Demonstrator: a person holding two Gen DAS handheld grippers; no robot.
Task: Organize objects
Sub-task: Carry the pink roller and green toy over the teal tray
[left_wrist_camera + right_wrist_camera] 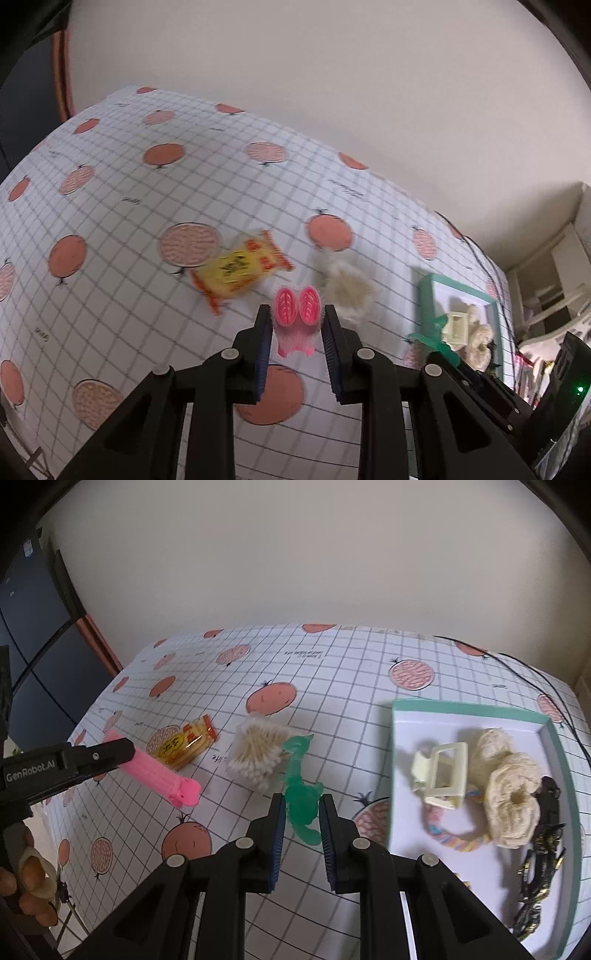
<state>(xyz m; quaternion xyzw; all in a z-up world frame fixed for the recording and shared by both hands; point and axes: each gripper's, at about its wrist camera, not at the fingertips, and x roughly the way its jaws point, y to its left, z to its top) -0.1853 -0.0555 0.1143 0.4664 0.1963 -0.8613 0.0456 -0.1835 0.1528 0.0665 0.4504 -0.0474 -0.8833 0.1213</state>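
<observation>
Your table (332, 672) has a white cloth with a grid and orange fruit prints. Take the tray (554, 738) with the green rim as the landmark; it lies on the right part of the table. Inside it you see two cream yarn rolls (511, 801), a cream hair claw (439, 775), a pastel braided ring (458, 840) and a black-and-gold hair piece (543, 860) along the right wall.

To the left of the tray, apart from it, stands a box of cotton swabs (258, 757). Further left of that lies a yellow snack packet (184, 746).

Your right tongs (301, 812) are clamped on a green toy lizard (301, 794), lifted just left of the tray; its head is near the swab box.

Your left tongs (297, 321) are clamped on a pink hair clip (297, 314). In the right view the pink hair clip (162, 775) is held above the table, far left of the tray, in front of the snack packet. Your hand (29, 871) shows at the left edge.
</observation>
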